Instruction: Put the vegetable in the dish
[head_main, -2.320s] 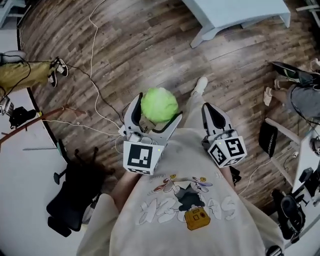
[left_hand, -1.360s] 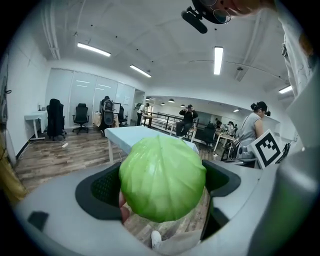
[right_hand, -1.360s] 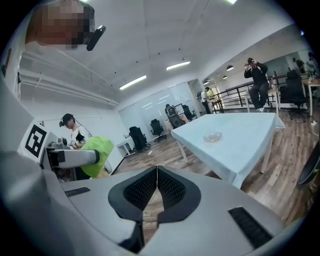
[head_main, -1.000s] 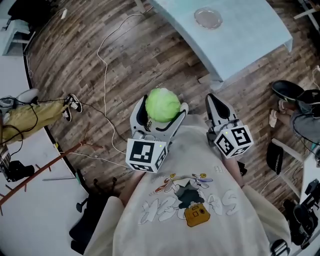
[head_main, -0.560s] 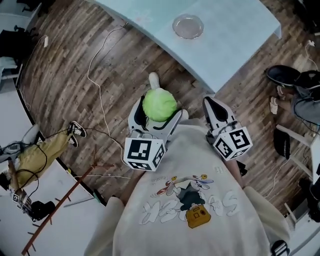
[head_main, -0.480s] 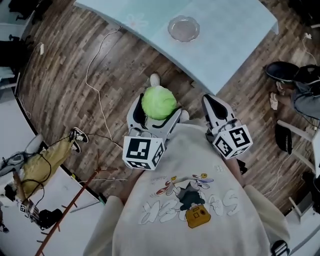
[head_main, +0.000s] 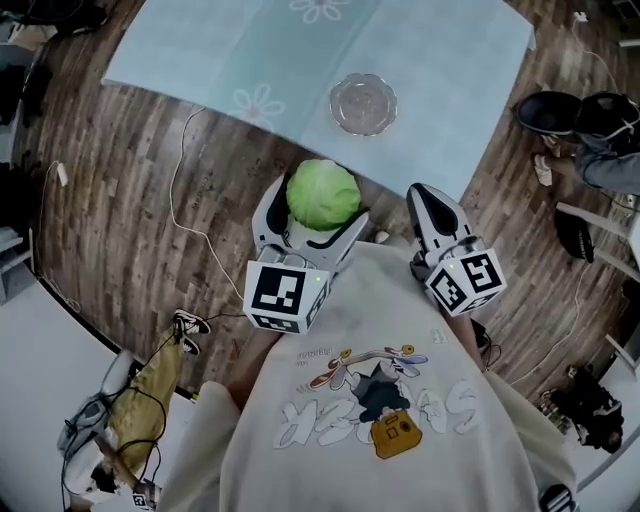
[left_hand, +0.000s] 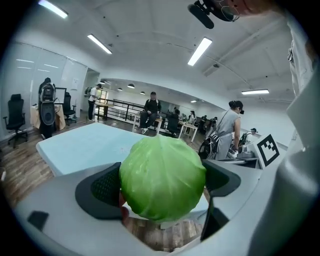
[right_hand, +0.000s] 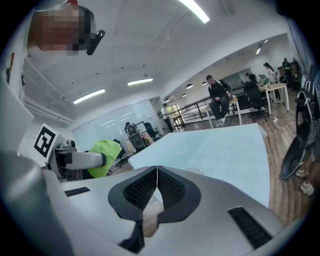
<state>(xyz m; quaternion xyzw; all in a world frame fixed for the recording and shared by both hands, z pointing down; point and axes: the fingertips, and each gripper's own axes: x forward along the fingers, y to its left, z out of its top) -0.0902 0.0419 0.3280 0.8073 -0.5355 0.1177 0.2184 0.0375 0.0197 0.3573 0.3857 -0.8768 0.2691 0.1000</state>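
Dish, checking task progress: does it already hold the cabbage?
No, the dish sits bare on the table while the left gripper holds the cabbage.

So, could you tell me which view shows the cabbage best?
The left gripper view: the cabbage fills the centre, clamped between the left tongs. The head view shows its top from above; the right gripper view catches only a green patch at its left.

Bright, even ceiling-strip lighting, soft shadows; gripper views strongly fisheye-warped, dark at their corners.
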